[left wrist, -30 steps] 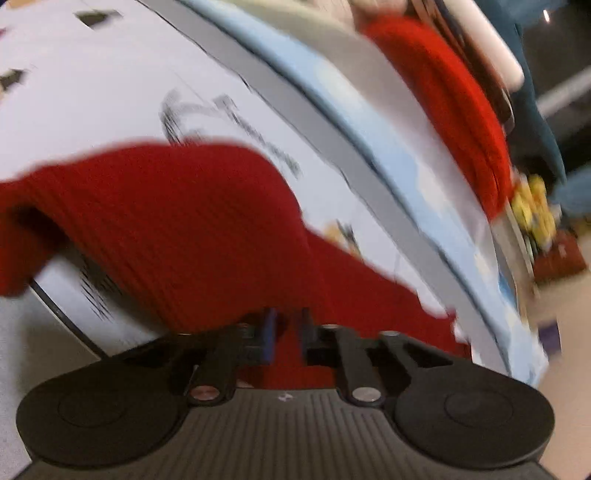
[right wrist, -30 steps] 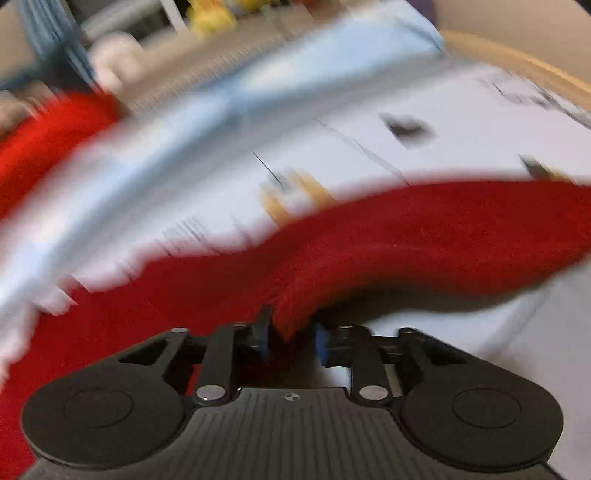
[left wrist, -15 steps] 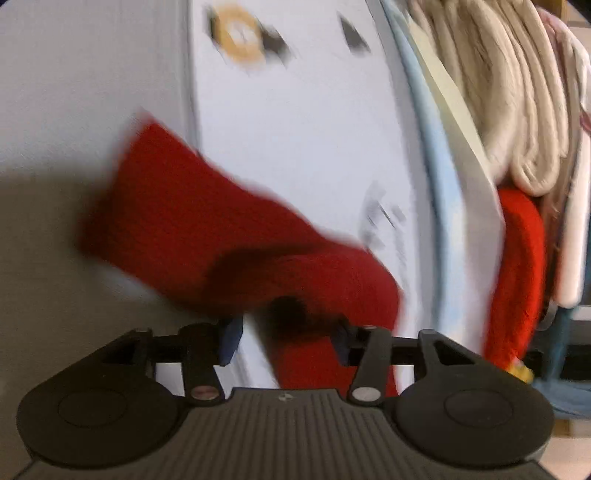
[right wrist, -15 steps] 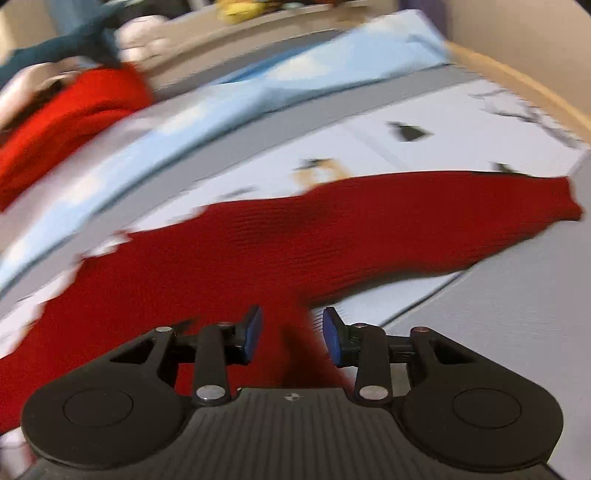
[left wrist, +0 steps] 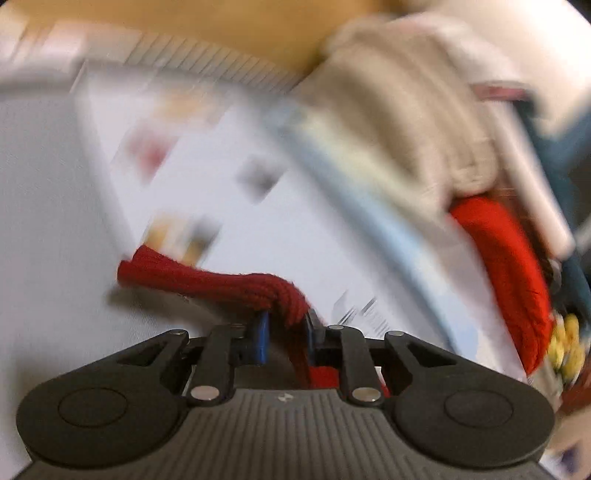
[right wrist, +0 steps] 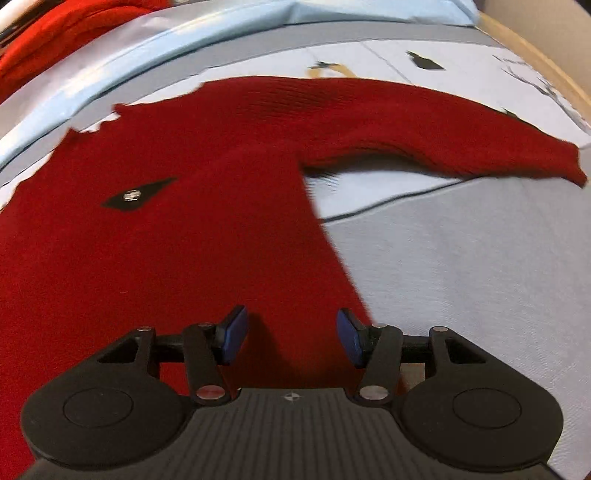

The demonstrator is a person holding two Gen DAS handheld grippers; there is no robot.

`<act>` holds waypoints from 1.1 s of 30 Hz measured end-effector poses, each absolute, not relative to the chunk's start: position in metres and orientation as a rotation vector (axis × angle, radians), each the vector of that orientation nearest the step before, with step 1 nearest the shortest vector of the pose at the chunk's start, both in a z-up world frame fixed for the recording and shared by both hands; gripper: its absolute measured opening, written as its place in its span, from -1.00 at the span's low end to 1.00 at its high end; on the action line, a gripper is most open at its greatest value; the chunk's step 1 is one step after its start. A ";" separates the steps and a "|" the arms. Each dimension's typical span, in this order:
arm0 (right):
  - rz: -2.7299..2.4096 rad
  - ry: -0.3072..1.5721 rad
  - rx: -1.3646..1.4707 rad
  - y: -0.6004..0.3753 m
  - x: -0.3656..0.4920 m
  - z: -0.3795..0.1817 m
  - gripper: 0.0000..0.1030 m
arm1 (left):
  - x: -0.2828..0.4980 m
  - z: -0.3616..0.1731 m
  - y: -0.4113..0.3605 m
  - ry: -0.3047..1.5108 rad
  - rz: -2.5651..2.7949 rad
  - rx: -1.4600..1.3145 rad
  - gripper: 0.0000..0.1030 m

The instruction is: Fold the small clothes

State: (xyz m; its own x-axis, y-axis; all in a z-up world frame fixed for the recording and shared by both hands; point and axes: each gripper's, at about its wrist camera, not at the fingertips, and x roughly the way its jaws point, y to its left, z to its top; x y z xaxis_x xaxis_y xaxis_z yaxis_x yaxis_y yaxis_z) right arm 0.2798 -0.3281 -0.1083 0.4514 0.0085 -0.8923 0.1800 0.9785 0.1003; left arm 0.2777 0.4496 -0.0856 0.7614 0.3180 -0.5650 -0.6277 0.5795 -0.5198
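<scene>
A dark red knit sweater (right wrist: 147, 240) lies spread on the bed, one sleeve (right wrist: 443, 136) stretched to the right, a small black label on its chest. My right gripper (right wrist: 291, 336) is open just above the sweater's near part, holding nothing. In the blurred left wrist view, my left gripper (left wrist: 284, 332) is shut on a bunched fold of the red sweater (left wrist: 221, 280), whose cuff end trails off to the left above the sheet.
A grey and white printed bed sheet (right wrist: 461, 277) covers the surface, with a light blue blanket (right wrist: 221, 33) along the far side. A pile of cream and bright red clothes (left wrist: 498, 266) lies at the right in the left wrist view. A wooden bed edge (right wrist: 535, 62) runs at far right.
My right gripper has let go of the sweater and opened wide. My left gripper opened half a second ago and has now shut on a bunched sweater fold while swinging.
</scene>
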 end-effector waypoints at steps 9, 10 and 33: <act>-0.170 1.129 0.164 -0.355 0.276 -0.124 0.12 | 0.276 -0.095 0.443 0.569 0.677 -0.798 -0.41; -0.165 1.130 0.149 -0.355 0.274 -0.124 0.12 | 0.277 -0.094 0.439 0.573 0.650 -0.784 -0.35; -0.048 1.309 0.155 -0.395 0.161 -0.113 0.12 | 0.199 -0.093 0.197 1.267 0.128 -0.417 -0.08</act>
